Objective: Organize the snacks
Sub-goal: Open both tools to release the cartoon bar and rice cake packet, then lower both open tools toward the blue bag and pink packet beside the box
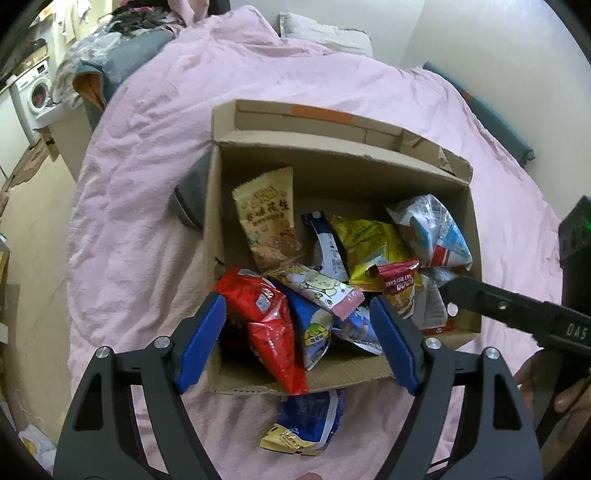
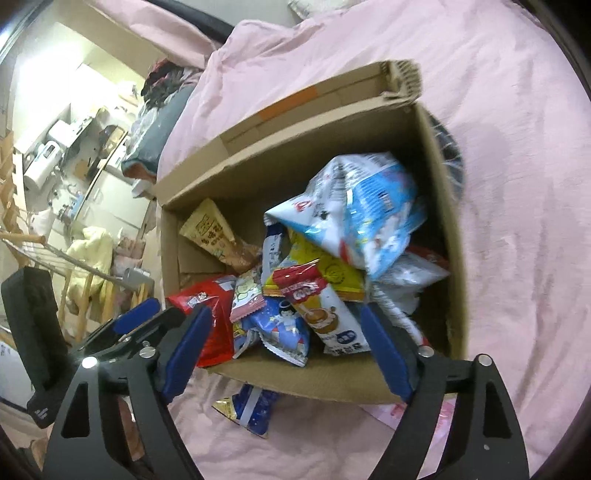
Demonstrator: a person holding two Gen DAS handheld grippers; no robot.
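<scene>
An open cardboard box (image 1: 332, 158) stands on a pink duvet, holding several snack packets: a beige peanut packet (image 1: 266, 221), a yellow one (image 1: 369, 243), a light-blue and silver bag (image 1: 432, 232) and a red packet (image 1: 266, 314). My left gripper (image 1: 295, 306) hovers open over the box's near left corner, with the red packet below and between its blue pads, untouched. My right gripper (image 2: 286, 312) is open above the near wall of the box (image 2: 295, 376), over a red-topped rice cake packet (image 2: 314, 302). A blue packet (image 1: 306, 421) lies on the duvet in front of the box.
The pink duvet (image 1: 147, 184) spreads around the box, with a grey cloth (image 1: 192, 195) against its left side and a pillow (image 1: 325, 33) behind. A washing machine (image 1: 35, 92) and clothes stand far left. A wooden drying rack (image 2: 37, 251) is beside the bed.
</scene>
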